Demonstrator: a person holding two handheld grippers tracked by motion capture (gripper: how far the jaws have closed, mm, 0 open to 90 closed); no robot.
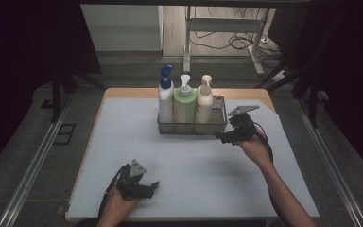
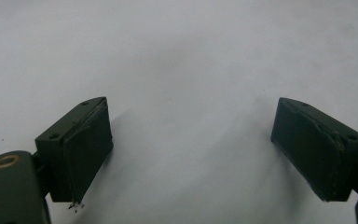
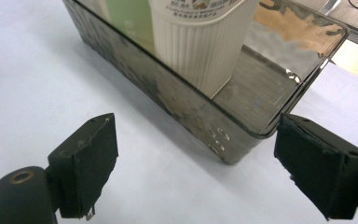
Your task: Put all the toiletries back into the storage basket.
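Observation:
A clear smoky tray (image 1: 192,127) stands at the back middle of the pale mat. It holds a white bottle with a blue pump (image 1: 165,97), a green pump bottle (image 1: 185,105) and a cream ribbed pump bottle (image 1: 204,101). My right gripper (image 1: 225,137) is open just off the tray's front right corner. In the right gripper view that gripper (image 3: 196,161) faces the tray corner (image 3: 228,149), the cream bottle (image 3: 200,51) standing behind it. My left gripper (image 1: 154,186) rests open near the front edge. Bare mat lies between the jaws of the left gripper (image 2: 193,149).
The pale mat (image 1: 189,165) covers a wooden table (image 1: 123,92). Metal rails (image 1: 33,165) run along both sides. Behind the table stand a white frame (image 1: 222,23) and cables on the floor (image 1: 238,42).

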